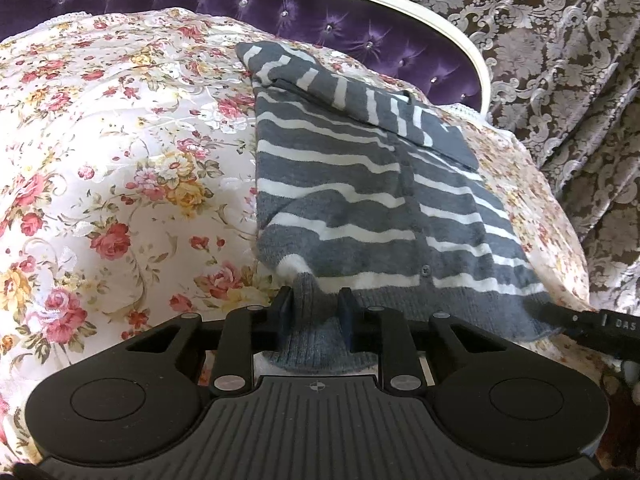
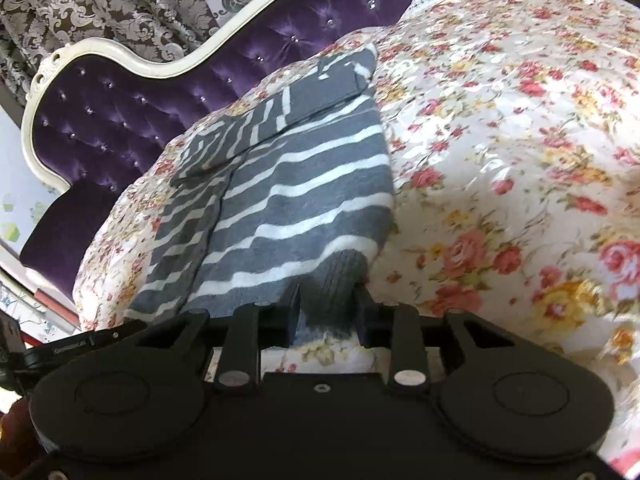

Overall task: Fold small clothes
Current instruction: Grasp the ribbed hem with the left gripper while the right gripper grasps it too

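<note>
Two grippers are working the near hem of a striped cardigan (image 1: 360,208) that is lying flat on the floral bedspread (image 1: 120,160). The left gripper (image 1: 316,312) is pinching the ribbed hem at its left corner, and the right gripper (image 2: 328,312) is clamping the hem at the right corner. A purple headboard (image 1: 280,12) is standing beyond.

The right gripper (image 2: 326,308) pinches the ribbed hem of the striped cardigan (image 2: 304,184) on the floral bedspread (image 2: 500,160).
</note>
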`<state>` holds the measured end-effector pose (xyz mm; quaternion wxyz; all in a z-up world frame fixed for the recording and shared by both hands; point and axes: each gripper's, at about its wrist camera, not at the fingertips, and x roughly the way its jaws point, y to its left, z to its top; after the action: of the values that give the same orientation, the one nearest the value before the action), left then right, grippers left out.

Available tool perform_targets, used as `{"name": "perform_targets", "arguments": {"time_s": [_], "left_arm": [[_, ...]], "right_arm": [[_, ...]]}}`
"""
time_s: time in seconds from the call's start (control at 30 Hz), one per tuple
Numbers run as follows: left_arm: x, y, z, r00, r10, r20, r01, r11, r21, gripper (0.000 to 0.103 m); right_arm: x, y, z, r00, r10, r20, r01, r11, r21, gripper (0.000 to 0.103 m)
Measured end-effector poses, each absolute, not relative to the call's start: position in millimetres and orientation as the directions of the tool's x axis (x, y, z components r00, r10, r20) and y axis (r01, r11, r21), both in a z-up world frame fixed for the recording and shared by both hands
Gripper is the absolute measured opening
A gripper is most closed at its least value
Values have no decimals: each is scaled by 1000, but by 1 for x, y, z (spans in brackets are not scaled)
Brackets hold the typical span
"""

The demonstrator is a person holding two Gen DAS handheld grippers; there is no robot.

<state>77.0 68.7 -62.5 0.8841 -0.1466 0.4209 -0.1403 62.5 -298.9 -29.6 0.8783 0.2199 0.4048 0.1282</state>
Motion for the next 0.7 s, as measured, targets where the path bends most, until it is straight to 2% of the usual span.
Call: {"name": "perform_targets", "arguments": {"time_s": [0.13,0.17,0.2,0.23,0.27,0.5,0.7], "left_arm": [[84,65,-63,604,-395,-693,133,907,-401,41],[85,63,-62,603,-393,-695,134,908,-397,39],[85,61,-61,602,-390,-696,142,911,-387,39],[85,59,-60,605,-390,-694,151,912,-381,18],[84,60,-60,605,-396,-691,150,909,-389,8],[78,79,-33,674,-450,-586,130,853,-505,8],[100,81,6,712,-485,-508,180,825,-535,8]], "right_arm": [[69,-301,-34,636,447,-630,-30,829,558,49],[70,-301,-35,637,450,-625,-20,821,571,49],[71,-302,-36,640,450,-622,-10,815,579,45],[70,-303,-37,646,447,-619,-3,812,583,37],[69,-304,-37,645,453,-615,-5,807,590,19],[63,-325,-15,694,533,-484,-57,711,701,19],[91,-338,15,725,563,-397,-97,653,751,19]]}}
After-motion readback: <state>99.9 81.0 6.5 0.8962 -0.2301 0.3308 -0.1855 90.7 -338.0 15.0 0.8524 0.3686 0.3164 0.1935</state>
